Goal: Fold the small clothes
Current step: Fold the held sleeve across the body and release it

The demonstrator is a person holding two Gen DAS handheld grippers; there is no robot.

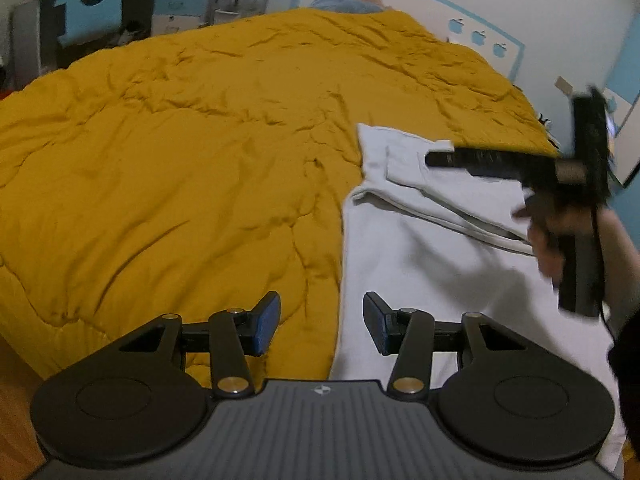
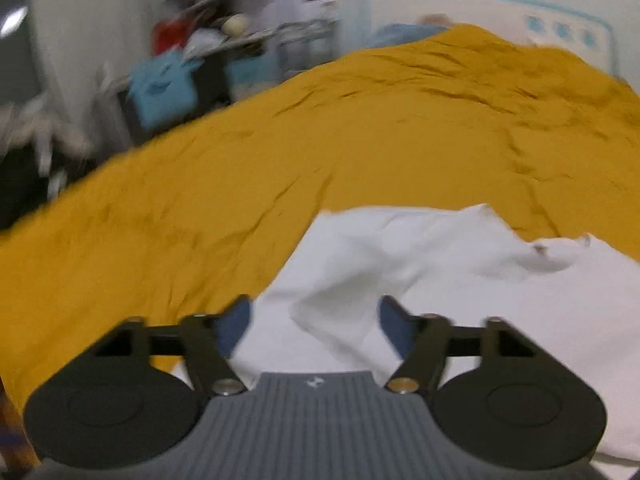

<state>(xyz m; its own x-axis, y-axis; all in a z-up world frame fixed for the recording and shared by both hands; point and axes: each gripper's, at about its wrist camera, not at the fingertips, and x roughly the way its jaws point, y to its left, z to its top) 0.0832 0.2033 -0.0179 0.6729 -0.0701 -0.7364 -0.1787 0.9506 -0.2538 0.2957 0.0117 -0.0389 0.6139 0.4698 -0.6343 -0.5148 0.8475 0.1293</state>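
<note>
A white garment (image 1: 416, 252) lies on the mustard-yellow bed cover (image 1: 200, 140), with a sleeve folded in across its upper part. My left gripper (image 1: 322, 322) is open and empty, hovering over the garment's left edge. My right gripper shows in the left wrist view as a black tool (image 1: 440, 159) held by a hand, its tip over the folded sleeve. In the right wrist view my right gripper (image 2: 316, 324) is open and empty above the white garment (image 2: 460, 280), which lies on the yellow cover (image 2: 320, 140). That view is motion-blurred.
A desk with a blue chair (image 1: 92, 4) and shelves stands beyond the bed's far left. A white and blue headboard wall (image 1: 480, 36) runs along the far right. Wooden floor (image 1: 16, 400) shows at the lower left.
</note>
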